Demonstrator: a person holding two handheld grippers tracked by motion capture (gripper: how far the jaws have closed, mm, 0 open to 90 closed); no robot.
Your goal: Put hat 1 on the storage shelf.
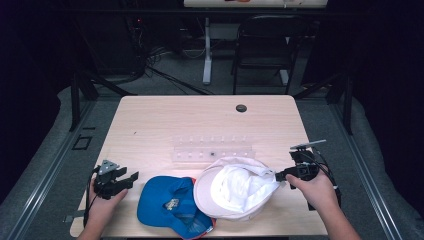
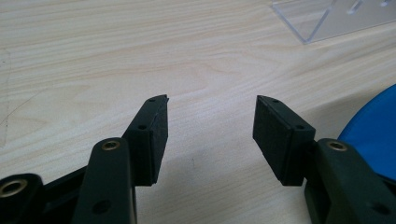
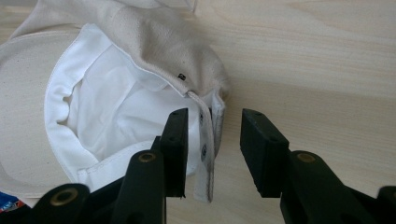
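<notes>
Lying upside down on the pale wooden bench (image 1: pixel 150 125), a white cap (image 1: pixel 235 187) points its strap toward the right gripper (image 3: pixel 212 154), fingers apart around it; left gripper (image 2: pixel 210 135) fingers apart, empty, beyond a blue cap (image 1: pixel 170 202).

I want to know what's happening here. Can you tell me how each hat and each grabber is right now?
White cap: upside down, lining showing, back strap between the right jaws.
Blue cap: flat on the table, untouched.
Left gripper: open, nothing between its jaws.
Right gripper: open around the strap, not pressing.

Dark lab: cables (image 1: pixel 150 62), folding chair (image 1: pixel 265 45), rig frames.
</notes>
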